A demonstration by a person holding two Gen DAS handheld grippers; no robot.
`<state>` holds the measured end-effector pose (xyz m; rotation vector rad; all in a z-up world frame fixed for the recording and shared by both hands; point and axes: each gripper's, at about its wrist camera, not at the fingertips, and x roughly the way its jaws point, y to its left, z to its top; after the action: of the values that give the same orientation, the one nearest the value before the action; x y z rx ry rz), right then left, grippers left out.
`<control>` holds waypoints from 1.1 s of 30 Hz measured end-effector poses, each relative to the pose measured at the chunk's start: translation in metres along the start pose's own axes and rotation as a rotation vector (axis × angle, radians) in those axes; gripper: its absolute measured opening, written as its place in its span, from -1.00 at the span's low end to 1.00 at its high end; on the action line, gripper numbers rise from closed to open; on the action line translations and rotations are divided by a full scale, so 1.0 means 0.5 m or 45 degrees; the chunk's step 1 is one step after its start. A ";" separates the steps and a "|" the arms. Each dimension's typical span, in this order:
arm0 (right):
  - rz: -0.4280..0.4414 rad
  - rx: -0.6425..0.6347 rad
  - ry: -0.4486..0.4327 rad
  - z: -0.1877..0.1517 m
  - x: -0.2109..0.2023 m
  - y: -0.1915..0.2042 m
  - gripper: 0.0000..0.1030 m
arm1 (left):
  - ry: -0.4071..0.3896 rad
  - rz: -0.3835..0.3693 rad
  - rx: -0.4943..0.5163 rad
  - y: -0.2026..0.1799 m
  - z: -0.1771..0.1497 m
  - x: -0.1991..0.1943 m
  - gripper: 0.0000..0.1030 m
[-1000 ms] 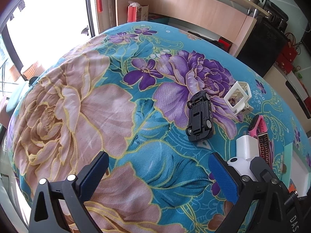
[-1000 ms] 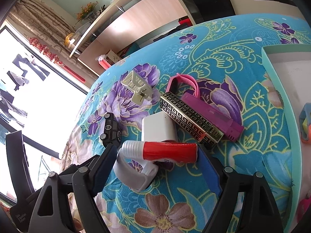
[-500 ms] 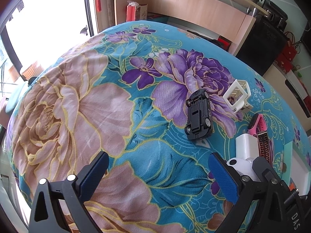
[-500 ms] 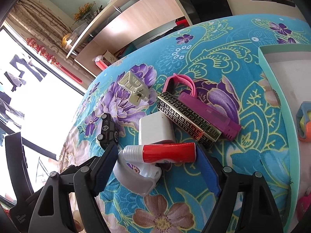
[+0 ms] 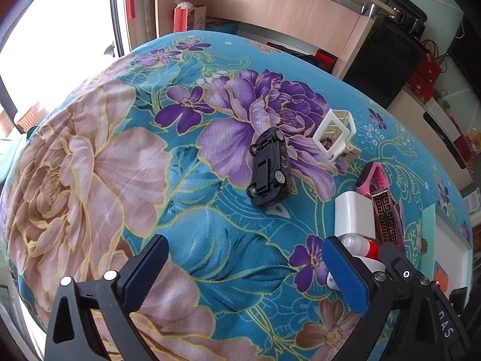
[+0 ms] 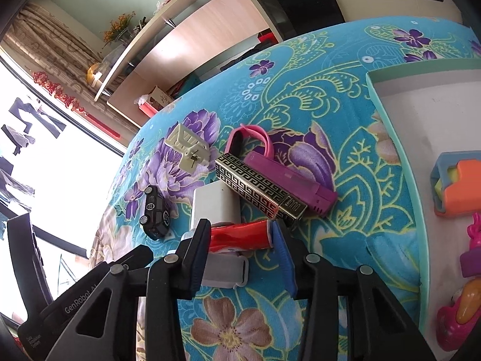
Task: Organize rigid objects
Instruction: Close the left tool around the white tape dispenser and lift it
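The right gripper point(image 6: 240, 237) has its jaws clamped on the red tube point(image 6: 240, 236), one blue pad at each end of the red body. The tube lies crosswise, its white cap end toward the left pad, and rests over a flat white-and-grey piece point(image 6: 224, 270) on the floral cloth point(image 6: 345, 60). The left gripper point(image 5: 243, 267) hangs with its jaws wide apart and nothing between them, only cloth below.

Just beyond the tube sits a white block point(image 6: 215, 203), touching the black-and-gold patterned case point(image 6: 258, 186), which lies alongside a magenta case point(image 6: 288, 180). A pink band point(image 6: 252, 135) loops behind these. A cream plastic frame point(image 6: 188, 147) stands a little farther off, and a black toy car point(image 6: 154, 212) lies on its side apart from the cluster.

To the right, the mint-edged tray point(image 6: 390, 138) already holds several coloured toys: an orange-and-blue piece point(image 6: 457, 183) and pink items lower down, partly cut off by the frame edge.

Judgement: the task is partway done. Some items are in the tray; the tube is gripped but not lifted clear, and about seven items remain on the cloth.

The tube appears rigid, smooth and glossy; held end to end, it could slip if squeezed unevenly.
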<state>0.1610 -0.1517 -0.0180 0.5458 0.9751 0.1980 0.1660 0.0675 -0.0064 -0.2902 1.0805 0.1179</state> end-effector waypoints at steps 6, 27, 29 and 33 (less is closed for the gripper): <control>-0.024 0.057 -0.013 -0.003 -0.024 -0.034 -0.16 | -0.003 -0.051 0.009 -0.014 -0.005 -0.011 1.00; -0.108 0.107 -0.155 0.022 -0.110 -0.081 -0.15 | 0.056 -0.111 0.374 -0.149 -0.058 0.031 1.00; -0.114 0.102 -0.151 0.022 -0.107 -0.078 -0.15 | 0.062 -0.084 0.401 -0.159 -0.062 0.046 0.99; -0.120 0.105 -0.151 0.022 -0.105 -0.079 -0.15 | 0.026 -0.029 0.467 -0.172 -0.068 0.048 0.73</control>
<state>0.1377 -0.2100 0.0047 0.5789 0.8942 0.0408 0.1683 -0.0258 -0.0272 0.0263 1.0960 -0.1039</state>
